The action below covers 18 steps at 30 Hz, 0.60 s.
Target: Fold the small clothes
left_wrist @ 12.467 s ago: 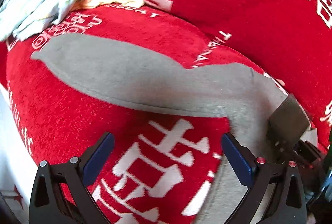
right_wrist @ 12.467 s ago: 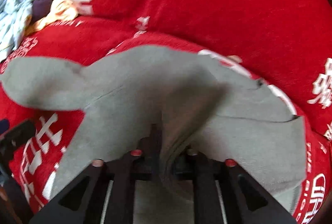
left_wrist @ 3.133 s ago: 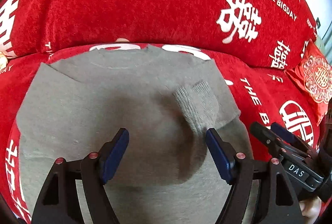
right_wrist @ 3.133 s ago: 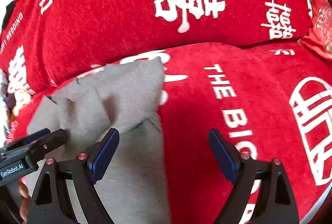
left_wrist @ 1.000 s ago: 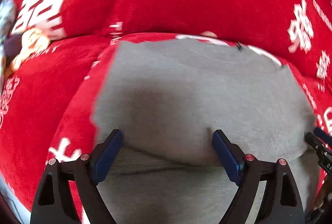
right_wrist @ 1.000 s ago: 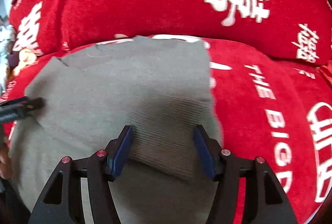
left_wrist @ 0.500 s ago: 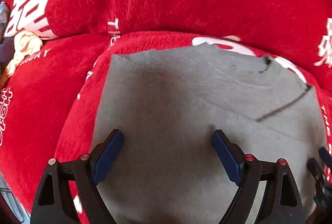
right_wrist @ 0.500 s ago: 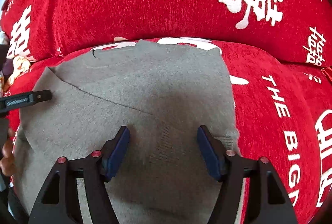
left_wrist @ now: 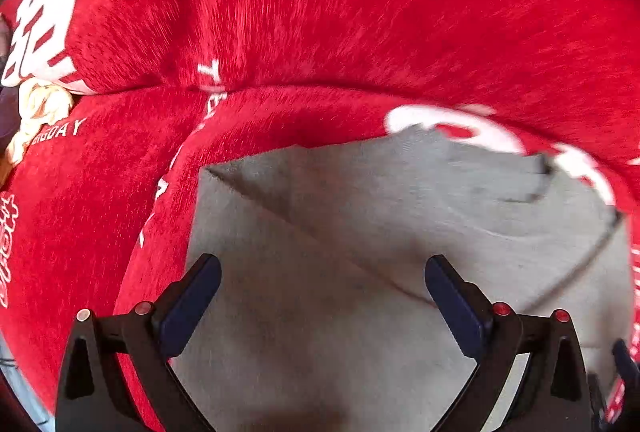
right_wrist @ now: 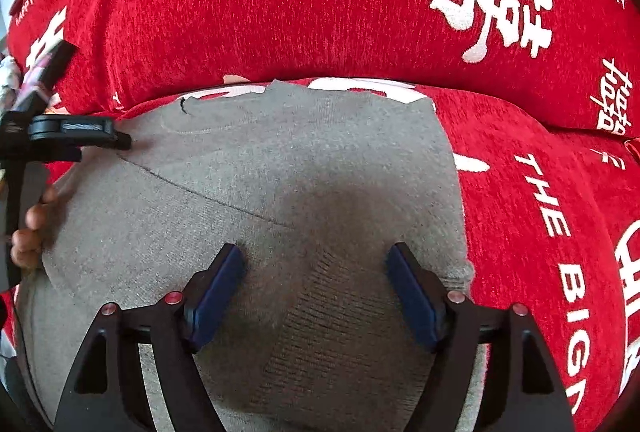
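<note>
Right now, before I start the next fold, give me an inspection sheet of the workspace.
Surface: red sofa with white lettering, seat and backrest.
Job's things: grey sweater lying flat on the seat, side panels folded inward, ribbed cuff near the right tool.
Clutter: cream cloth at far left.
Grippers: left tool open, jaws just widened, above the sweater. Right tool open, jaws just widened, over the cuff, nothing gripped.
Cables: nothing seen.
Surroundings: a hand holding the left tool.

Both wrist cameras look steeply down, close over the same grey garment (left_wrist: 320, 312) (right_wrist: 280, 171).
</note>
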Each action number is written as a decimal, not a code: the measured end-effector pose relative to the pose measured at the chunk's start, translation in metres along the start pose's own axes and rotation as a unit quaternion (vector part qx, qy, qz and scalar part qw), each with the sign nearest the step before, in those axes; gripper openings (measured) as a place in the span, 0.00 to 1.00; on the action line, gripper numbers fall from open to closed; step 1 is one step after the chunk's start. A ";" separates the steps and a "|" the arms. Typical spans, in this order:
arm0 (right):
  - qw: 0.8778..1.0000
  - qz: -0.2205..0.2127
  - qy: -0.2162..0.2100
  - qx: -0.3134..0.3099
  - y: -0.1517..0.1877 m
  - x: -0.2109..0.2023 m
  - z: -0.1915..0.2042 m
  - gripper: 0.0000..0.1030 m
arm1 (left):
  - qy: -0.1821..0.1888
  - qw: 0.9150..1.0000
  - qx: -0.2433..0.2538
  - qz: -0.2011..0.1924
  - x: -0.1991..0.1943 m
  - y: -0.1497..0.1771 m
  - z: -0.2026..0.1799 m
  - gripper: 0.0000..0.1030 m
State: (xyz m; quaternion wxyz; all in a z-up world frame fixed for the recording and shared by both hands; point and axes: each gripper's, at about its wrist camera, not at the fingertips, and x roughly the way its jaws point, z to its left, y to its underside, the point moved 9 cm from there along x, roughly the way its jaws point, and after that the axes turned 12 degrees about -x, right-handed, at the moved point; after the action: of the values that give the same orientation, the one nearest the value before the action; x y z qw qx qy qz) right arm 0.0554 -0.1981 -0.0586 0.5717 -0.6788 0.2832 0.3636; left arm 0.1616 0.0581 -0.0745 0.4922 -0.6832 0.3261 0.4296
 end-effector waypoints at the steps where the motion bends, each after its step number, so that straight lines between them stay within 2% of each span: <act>1: 1.000 -0.006 0.001 0.002 -0.002 -0.006 0.002 0.77 | 0.016 1.000 0.004 -0.007 -0.012 0.009 -0.001 0.99; 4: 1.000 -0.017 -0.009 -0.013 -0.004 -0.015 0.017 0.77 | 0.021 0.999 0.019 -0.024 -0.032 0.035 0.004 0.99; 7: 0.999 -0.003 -0.015 -0.033 0.002 -0.010 0.034 0.77 | 0.002 0.999 0.038 -0.038 -0.036 0.059 0.017 0.99; 13: 0.999 -0.005 0.010 -0.038 0.007 -0.015 0.035 0.77 | -0.008 0.997 0.055 -0.053 -0.042 0.079 0.030 0.99; 16: 0.999 -0.018 0.003 -0.038 0.009 -0.027 0.036 0.77 | 0.021 0.997 0.043 -0.059 -0.058 0.090 0.030 0.99; 18: 0.999 -0.010 0.007 -0.044 0.014 -0.026 0.037 0.77 | 0.035 0.997 0.038 -0.058 -0.064 0.097 0.029 0.99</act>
State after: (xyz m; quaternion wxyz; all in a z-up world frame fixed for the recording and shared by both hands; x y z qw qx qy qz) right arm 0.0233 -0.1649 -0.0486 0.5430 -0.7086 0.2642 0.3651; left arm 0.0426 0.0573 -0.0587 0.5300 -0.6967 0.3189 0.3633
